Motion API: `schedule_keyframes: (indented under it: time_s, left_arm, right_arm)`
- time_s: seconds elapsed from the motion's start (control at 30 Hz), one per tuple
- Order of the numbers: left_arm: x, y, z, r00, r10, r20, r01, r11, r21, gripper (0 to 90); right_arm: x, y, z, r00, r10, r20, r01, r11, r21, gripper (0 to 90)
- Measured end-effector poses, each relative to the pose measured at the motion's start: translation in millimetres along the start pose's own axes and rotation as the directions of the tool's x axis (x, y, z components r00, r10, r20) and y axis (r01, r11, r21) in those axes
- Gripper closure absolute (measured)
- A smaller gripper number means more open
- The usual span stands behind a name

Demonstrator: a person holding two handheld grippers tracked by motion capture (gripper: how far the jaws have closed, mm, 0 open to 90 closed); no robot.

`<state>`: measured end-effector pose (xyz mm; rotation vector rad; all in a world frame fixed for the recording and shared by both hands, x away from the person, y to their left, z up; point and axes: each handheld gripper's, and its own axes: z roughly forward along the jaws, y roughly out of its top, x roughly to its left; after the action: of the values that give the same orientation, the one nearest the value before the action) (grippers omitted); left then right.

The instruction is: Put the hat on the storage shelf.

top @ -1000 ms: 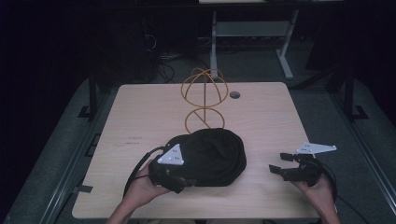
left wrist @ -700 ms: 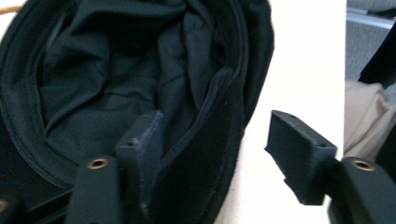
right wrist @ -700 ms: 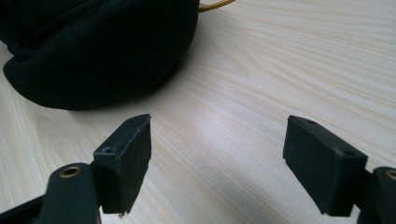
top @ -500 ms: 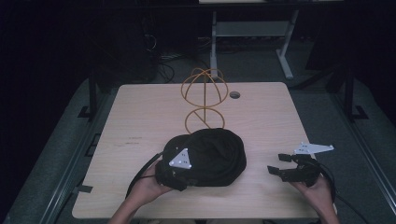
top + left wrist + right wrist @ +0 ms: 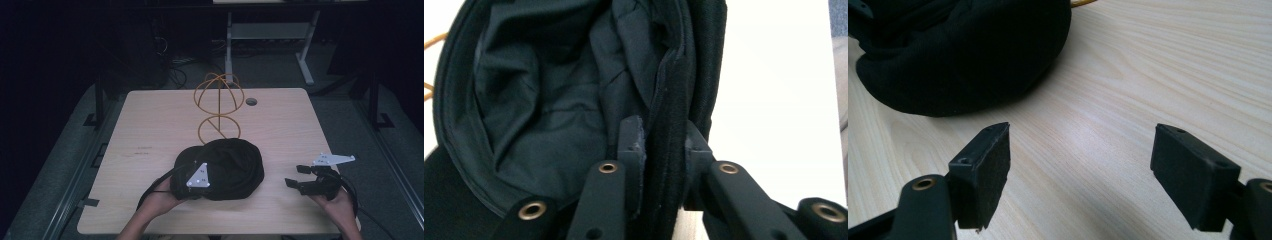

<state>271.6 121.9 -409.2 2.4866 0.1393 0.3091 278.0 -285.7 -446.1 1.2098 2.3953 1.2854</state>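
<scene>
Left tool (image 5: 659, 150) has just been closing, now clamped on black cap's (image 5: 225, 162) rim near desk (image 5: 150, 125) front edge; wire stand (image 5: 219, 107) directly behind it. Right tool (image 5: 1080, 165) wide open, empty.

No readable text, label, brand or number is showing anywhere. A small dark mark is sitting on the wooden table (image 5: 150, 125) at its left side, too small and blurred to read as writing.
</scene>
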Motion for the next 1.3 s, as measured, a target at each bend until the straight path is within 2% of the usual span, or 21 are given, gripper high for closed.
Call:
schedule_keyframes:
  time_s: [0.1,0.2,0.23,0.27,0.3,0.37,0.4,0.43,0.47,0.57,0.6,0.63,0.67,0.7,0.73,0.77,0.8,0.83,1.0,1.17,1.3]
  left_arm:
    - [-1.0,2.3,-5.1,1.0,0.009,-0.001,-0.009,0.9997,-0.021,78.9]
    - [-0.1,4.6,-15.9,0.9998,-0.012,0.015,0.013,0.9959,-0.089,82.2]
    - [-0.1,4.6,-15.9,0.9998,-0.012,0.015,0.013,0.9959,-0.089,82.5]
    - [1.5,4.8,-22.7,0.9992,-0.031,0.025,0.034,0.9907,-0.132,82.9]
    - [1.5,4.8,-22.7,0.9992,-0.031,0.025,0.034,0.9907,-0.132,83.1]
    - [3.2,3.6,-29.1,0.9978,-0.054,0.039,0.059,0.9831,-0.173,83.2]
    - [3.6,2.1,-33.3,0.9959,-0.074,0.051,0.083,0.9754,-0.204,83.3]
    - [3.6,2.1,-33.3,0.9959,-0.074,0.051,0.083,0.9754,-0.204,83.3]
    - [4.2,1.1,-35.5,0.9956,-0.078,0.051,0.087,0.9716,-0.22,83.4]
    - [6.4,-2.7,-42.1,0.9905,-0.116,0.074,0.132,0.9518,-0.277,83.5]
    - [8.3,-5.0,-45.3,0.9864,-0.137,0.091,0.159,0.939,-0.305,83.7]
    - [8.3,-5.0,-45.3,0.9864,-0.137,0.091,0.159,0.939,-0.305,83.7]
    - [10.9,-7.6,-48.9,0.9819,-0.156,0.108,0.183,0.9276,-0.326,83.7]
    - [11.9,-8.8,-50.5,0.9803,-0.162,0.113,0.191,0.9211,-0.339,83.8]
    - [14.4,-12.1,-55.4,0.9753,-0.182,0.124,0.216,0.903,-0.371,83.8]
    - [14.4,-12.1,-55.4,0.9753,-0.182,0.124,0.216,0.903,-0.371,83.8]
    - [17.5,-14.9,-60.0,0.9701,-0.199,0.139,0.239,0.8847,-0.4,83.9]
    - [17.5,-14.9,-60.0,0.9701,-0.199,0.139,0.239,0.8847,-0.4,83.9]
    - [23.3,-19.9,-70.1,0.9556,-0.235,0.178,0.292,0.8322,-0.471,83.9]
    - [24.4,-19.7,-74.3,0.9533,-0.234,0.19,0.299,0.8202,-0.488,83.9]
    - [23.2,-18.4,-76.7,0.9544,-0.228,0.192,0.295,0.821,-0.489,84.1]
  right_arm:
    - [0.1,0.0,0.0,1.0,0.0,0.0,0.0,1.0,0.002,23.4]
    - [0.3,0.0,0.1,1.0,0.0,0.001,0.0,1.0,0.001,23.4]
    - [0.3,0.0,0.1,1.0,0.0,0.001,0.0,1.0,0.001,23.4]
    - [0.5,0.2,0.1,1.0,0.0,-0.001,0.0,1.0,-0.001,23.4]
    - [0.5,0.2,0.1,1.0,0.0,-0.001,0.0,1.0,-0.001,23.4]
    - [1.1,0.8,-0.2,1.0,0.004,-0.008,-0.004,0.9999,-0.01,23.4]
    - [1.6,2.0,-0.8,0.9993,0.01,-0.036,-0.011,0.9995,-0.031,23.3]
    - [1.6,2.0,-0.8,0.9993,0.01,-0.036,-0.011,0.9995,-0.031,23.3]
    - [4.2,4.7,-1.8,0.9972,0.022,-0.071,-0.026,0.9984,-0.051,23.3]
    - [9.4,8.5,-2.2,0.9957,0.02,-0.09,-0.026,0.9977,-0.062,23.2]
    - [13.2,12.0,-1.7,0.9946,0.007,-0.104,-0.014,0.9975,-0.07,23.1]
    - [13.2,12.0,-1.7,0.9946,0.007,-0.104,-0.014,0.9975,-0.07,23.1]
    - [15.4,13.6,-1.9,0.9945,0.0,-0.104,-0.007,0.9975,-0.07,23.0]
    - [19.6,17.0,-2.0,0.9933,-0.009,-0.115,0.001,0.9972,-0.075,23.0]
    - [24.4,20.9,-2.1,0.9917,-0.02,-0.127,0.009,0.9963,-0.085,23.0]
    - [24.4,20.9,-2.1,0.9917,-0.02,-0.127,0.009,0.9963,-0.085,23.0]
    - [30.3,26.4,-1.8,0.9897,-0.039,-0.138,0.026,0.9956,-0.09,23.2]
    - [30.3,26.4,-1.8,0.9897,-0.039,-0.138,0.026,0.9956,-0.09,23.2]
    - [45.5,42.5,-2.8,0.9842,-0.082,-0.157,0.065,0.9915,-0.113,23.3]
    - [56.1,54.0,-4.9,0.9776,-0.113,-0.178,0.087,0.9857,-0.144,23.3]
    - [65.5,64.0,-3.3,0.9701,-0.139,-0.199,0.108,0.9819,-0.155,23.1]
